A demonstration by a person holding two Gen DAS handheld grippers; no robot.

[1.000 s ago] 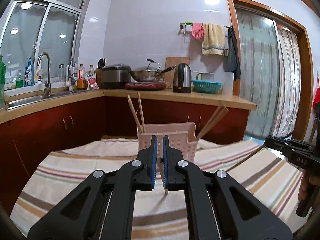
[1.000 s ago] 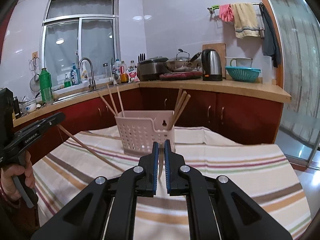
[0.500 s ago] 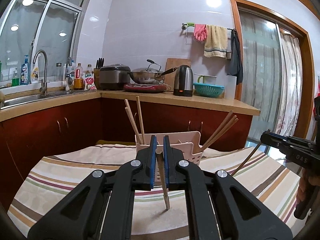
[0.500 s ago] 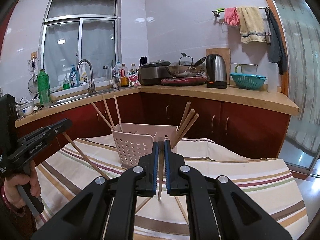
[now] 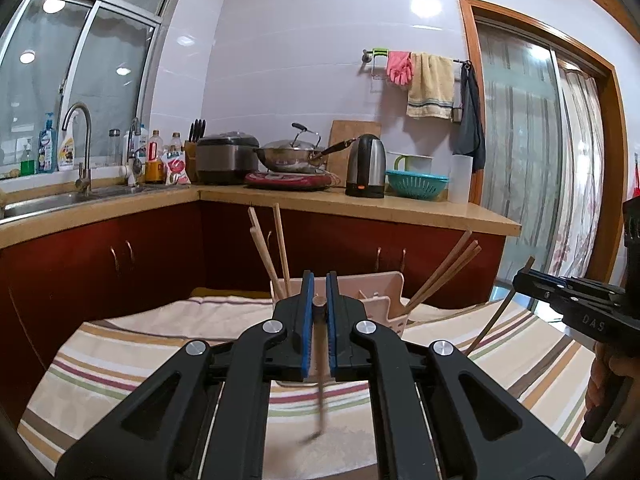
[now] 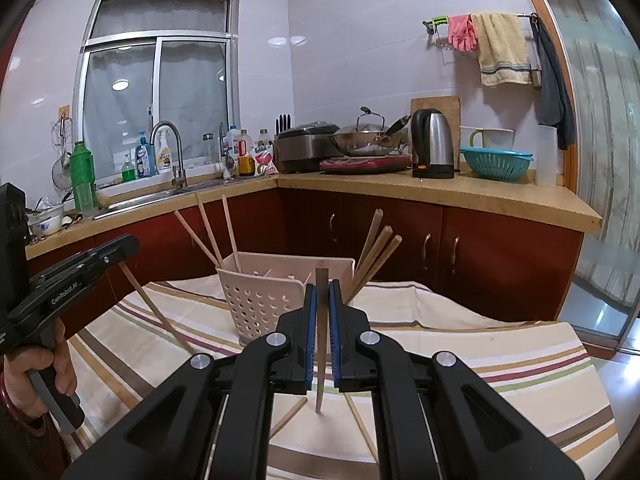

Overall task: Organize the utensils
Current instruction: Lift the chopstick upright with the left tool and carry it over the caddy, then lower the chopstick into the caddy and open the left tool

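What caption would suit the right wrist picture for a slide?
Right gripper clamps a chopstick upright before the pink basket; the left gripper holds another.

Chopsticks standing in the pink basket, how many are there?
6. Three chopsticks lean out of the basket's left end, three out of its right end. Shorter ones could be hidden inside.

A steel kettle (image 6: 434,144) stands on the wooden counter (image 6: 460,196) between a lidded wok (image 6: 366,140) and a teal colander (image 6: 496,162).
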